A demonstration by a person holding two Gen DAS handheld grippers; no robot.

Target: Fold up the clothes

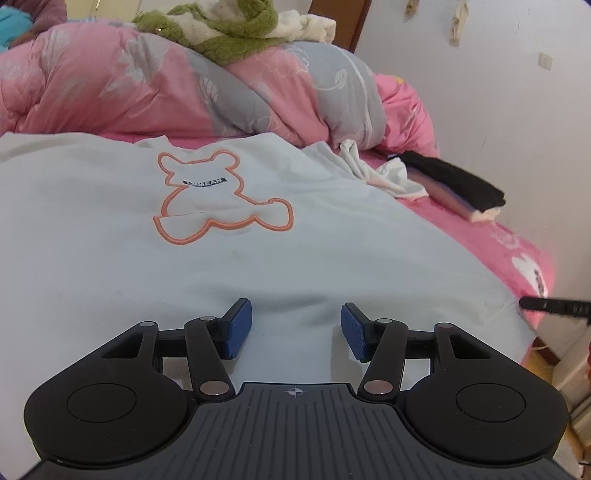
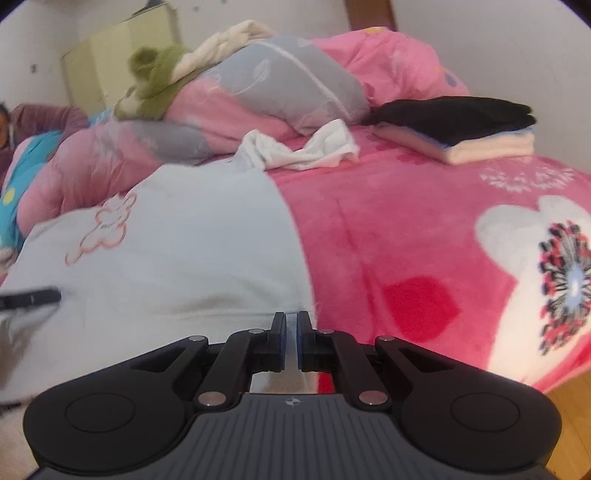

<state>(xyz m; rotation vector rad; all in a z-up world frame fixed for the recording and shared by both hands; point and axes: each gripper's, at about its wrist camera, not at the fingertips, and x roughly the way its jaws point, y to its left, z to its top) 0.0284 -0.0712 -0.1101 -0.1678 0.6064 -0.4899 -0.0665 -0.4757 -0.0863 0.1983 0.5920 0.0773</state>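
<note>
Left tool (image 1: 296,328): wide open, blue pads (image 1: 239,328) well apart, nothing between them; hovering low over the near part of the shirt
Right tool (image 2: 291,341): nearly closed, only a thin gap between pads; pinched on the shirt's near right edge, pale cloth seen in the gap
Shirt (image 1: 258,258): pale blue-white, spread flat on the bed, directly ahead of and under the left tool; right edge running forward from the right tool
Bear print (image 1: 221,195): orange outline on the shirt, ahead of the left tool and a little left; small dark lettering across its chest, too small to read
White cloth (image 2: 299,147): crumpled, far ahead of the right tool, touching the shirt's far corner
Stack (image 2: 465,129): folded clothes, black piece on top, pale ones below; far ahead-right of the right tool, near the wall
Bed (image 2: 406,240): pink blanket with white heart and flower pattern, bare to the right of the right tool
Quilt (image 1: 147,88): pink and grey, bunched beyond the shirt
Green plush (image 1: 229,33): on top of the quilt, beside a cream cloth
Person (image 2: 22,122): far left of the right tool, in a purple sleeve, partly hidden behind the quilt
</note>
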